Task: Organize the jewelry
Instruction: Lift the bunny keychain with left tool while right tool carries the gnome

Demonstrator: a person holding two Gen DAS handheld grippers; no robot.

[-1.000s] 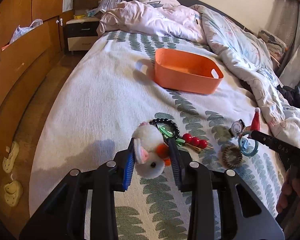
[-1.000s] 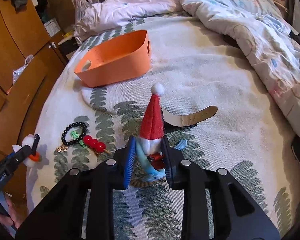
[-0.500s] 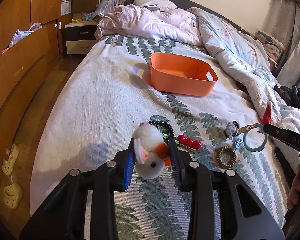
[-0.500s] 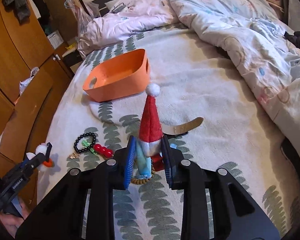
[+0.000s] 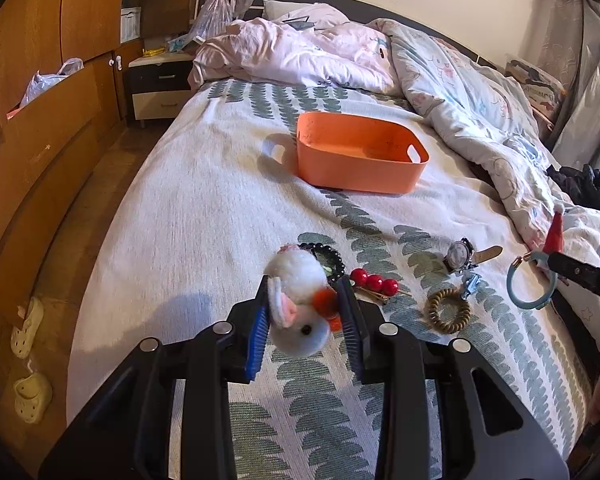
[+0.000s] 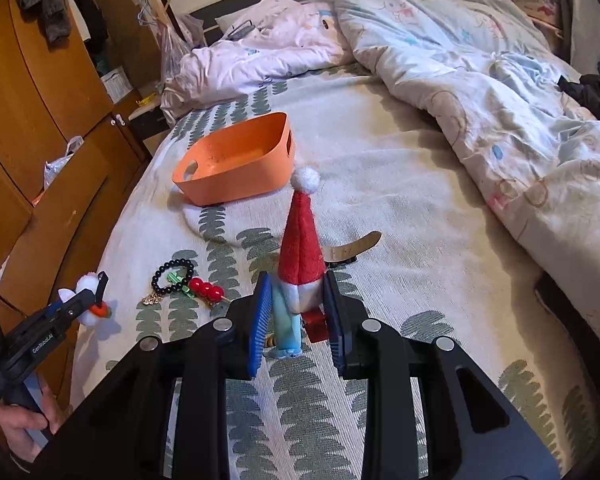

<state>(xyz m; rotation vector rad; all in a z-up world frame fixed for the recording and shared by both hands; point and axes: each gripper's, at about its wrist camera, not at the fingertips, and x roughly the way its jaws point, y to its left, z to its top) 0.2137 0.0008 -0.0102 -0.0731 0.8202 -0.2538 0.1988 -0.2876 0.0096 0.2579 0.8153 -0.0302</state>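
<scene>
My left gripper [image 5: 303, 312] is shut on a white fluffy pom-pom hair piece [image 5: 298, 304] with an orange dot, held above the bedspread. My right gripper [image 6: 296, 308] is shut on a red Santa-hat hair tie [image 6: 302, 248] with a blue elastic loop [image 5: 530, 284] hanging below. The orange basket [image 5: 360, 160] stands empty further up the bed. On the bedspread lie a black bead bracelet [image 6: 172, 276], a red-berry clip [image 5: 374, 282], a brown coil hair tie [image 5: 448, 310], a small blue clip [image 5: 471, 282] and a wristwatch [image 5: 460, 256].
A rumpled duvet [image 6: 480, 80] covers the right side and head of the bed. Wooden wardrobes [image 5: 40, 100] and a nightstand [image 5: 156, 84] stand on the left. The bed's left edge [image 5: 100, 248] drops to the floor, where slippers [image 5: 28, 324] lie.
Both grippers have risen and drawn back with their pieces. The Santa-hat tie with its blue loop has lifted off the bedspread and moved right, away from the watch.
</scene>
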